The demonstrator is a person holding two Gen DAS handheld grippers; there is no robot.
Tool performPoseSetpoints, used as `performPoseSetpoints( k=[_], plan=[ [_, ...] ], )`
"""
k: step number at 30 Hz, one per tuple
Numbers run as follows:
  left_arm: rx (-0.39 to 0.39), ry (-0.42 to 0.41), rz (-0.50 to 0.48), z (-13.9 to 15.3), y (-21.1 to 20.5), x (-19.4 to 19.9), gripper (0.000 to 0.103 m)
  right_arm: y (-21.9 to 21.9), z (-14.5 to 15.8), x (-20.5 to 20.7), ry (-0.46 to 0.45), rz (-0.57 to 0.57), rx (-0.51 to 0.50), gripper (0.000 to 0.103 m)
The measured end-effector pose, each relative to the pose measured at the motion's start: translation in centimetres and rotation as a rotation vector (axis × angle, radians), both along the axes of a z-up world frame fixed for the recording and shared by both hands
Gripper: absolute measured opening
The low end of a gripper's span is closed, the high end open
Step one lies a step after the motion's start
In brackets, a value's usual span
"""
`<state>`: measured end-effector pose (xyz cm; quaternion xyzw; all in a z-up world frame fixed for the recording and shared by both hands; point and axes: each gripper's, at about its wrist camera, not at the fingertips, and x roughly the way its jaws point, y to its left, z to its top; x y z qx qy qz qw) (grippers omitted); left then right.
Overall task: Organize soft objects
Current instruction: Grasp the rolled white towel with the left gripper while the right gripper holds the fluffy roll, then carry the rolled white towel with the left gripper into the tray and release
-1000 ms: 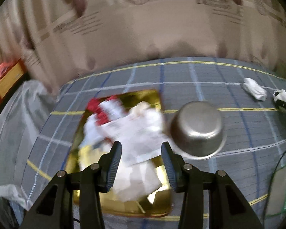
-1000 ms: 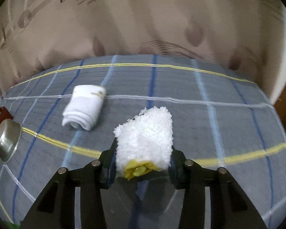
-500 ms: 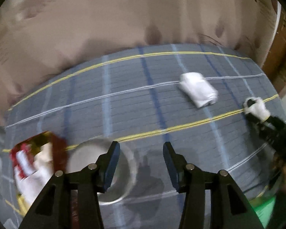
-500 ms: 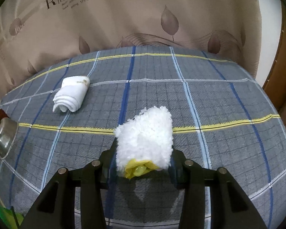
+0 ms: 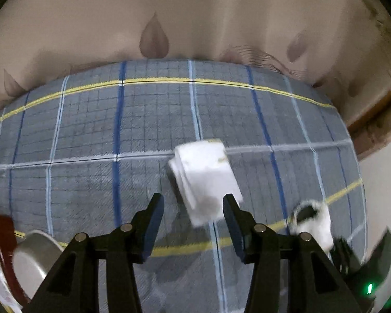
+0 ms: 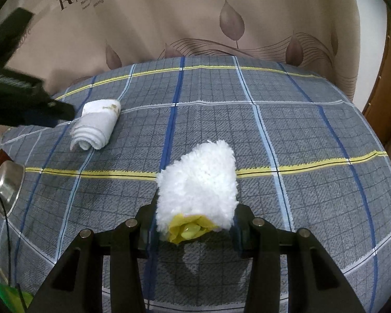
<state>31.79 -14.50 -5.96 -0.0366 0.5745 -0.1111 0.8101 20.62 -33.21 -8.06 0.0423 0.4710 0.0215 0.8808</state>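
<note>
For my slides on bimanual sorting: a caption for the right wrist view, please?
Right gripper clamps a fluffy white roll over the plaid cloth; left gripper nears the rolled white towel.

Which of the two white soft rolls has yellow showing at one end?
The fluffy white roll clamped in the right gripper; the smooth rolled towel is all white.

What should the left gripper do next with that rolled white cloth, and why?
Probably lower the left gripper around the rolled white cloth and close. Its jaws stand open with the cloth's near end between the tips, untouched, while the right gripper already clamps the fluffy white roll.
</note>
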Motion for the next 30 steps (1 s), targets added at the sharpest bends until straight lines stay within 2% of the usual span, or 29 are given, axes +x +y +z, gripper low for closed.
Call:
performPoseSetpoints(
  k=[7, 11, 14, 17, 19, 20, 24, 30],
  plan=[
    [-0.013, 0.039, 0.032, -1.9, -1.5, 2.4, 0.048, -0.1, 0.0, 0.0, 0.000, 0.000, 0.012, 0.041],
    [-0.014, 0.040, 0.033, -3.0, -2.1, 2.8, 0.055, -0.3, 0.0, -0.1, -0.002, -0.001, 0.030, 0.042],
    [-0.013, 0.061, 0.047, -4.1, -2.4, 3.0, 0.057, -0.3, 0.0, -0.1, -0.003, -0.001, 0.035, 0.042],
    [0.000, 0.038, 0.031, -4.2, -2.7, 2.9, 0.057, -0.3, 0.1, -0.1, -0.003, -0.001, 0.041, 0.042],
    [0.005, 0.022, 0.024, -4.1, -2.6, 2.8, 0.051, -0.3, 0.1, 0.0, -0.002, -0.001, 0.043, 0.042],
    [0.002, 0.009, 0.032, -4.0, -2.5, 2.7, 0.039, -0.2, 0.1, 0.0, -0.002, -0.001, 0.042, 0.042],
    [-0.049, -0.006, 0.030, -4.1, -1.8, 2.3, 0.030, -0.1, 0.1, 0.0, -0.002, -0.001, 0.039, 0.042],
    [-0.054, -0.032, 0.054, -3.2, 0.2, 1.4, 0.027, -0.1, 0.0, -0.1, -0.002, 0.000, 0.037, 0.042]
  ],
)
